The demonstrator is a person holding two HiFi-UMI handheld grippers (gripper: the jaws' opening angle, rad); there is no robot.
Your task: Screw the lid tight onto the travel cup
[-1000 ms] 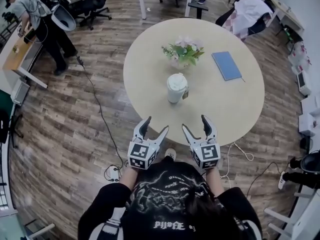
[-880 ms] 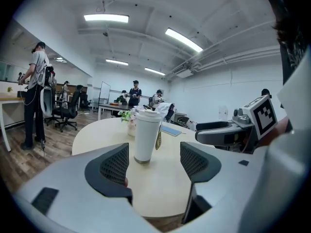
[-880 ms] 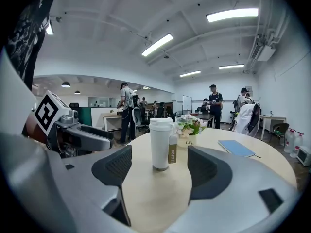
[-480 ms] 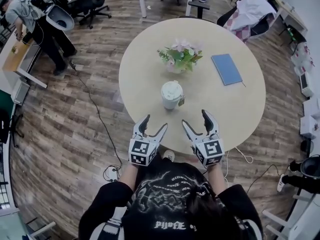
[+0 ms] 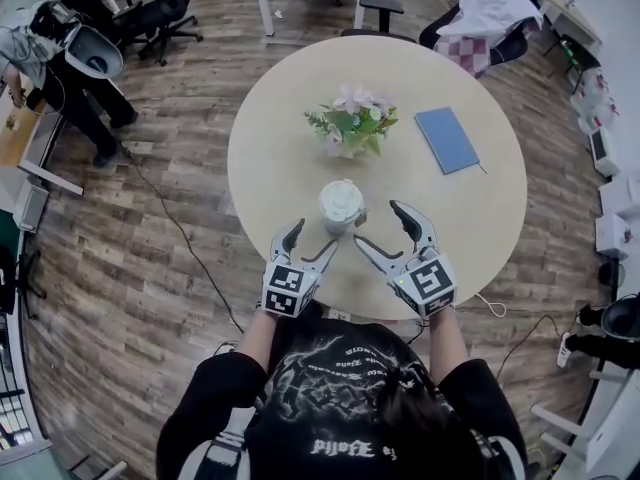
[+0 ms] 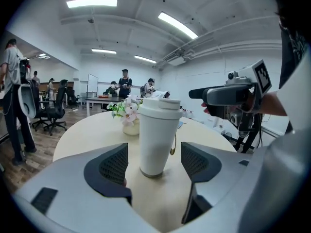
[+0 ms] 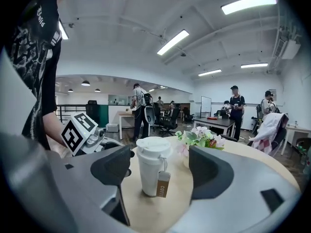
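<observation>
A white travel cup (image 5: 341,206) stands upright near the front of the round beige table (image 5: 480,218), with its lid (image 7: 153,147) on top and a brown tag (image 7: 162,183) hanging at its side. My left gripper (image 5: 312,240) is open, just short of the cup on its left. In the left gripper view the cup (image 6: 156,135) stands beyond the two pads, untouched. My right gripper (image 5: 380,225) is close on the cup's right. Its jaws are opening, and nothing is pressed between them.
A vase of flowers (image 5: 350,131) stands behind the cup and a blue notebook (image 5: 447,139) lies at the back right. A chair draped with cloth (image 5: 480,18) is beyond the table. A person (image 5: 60,68) stands at desks far left. A cable (image 5: 170,218) crosses the wooden floor.
Both grippers have moved forward over the table's front edge and now flank the cup. The right gripper's jaws stand slightly wider.
</observation>
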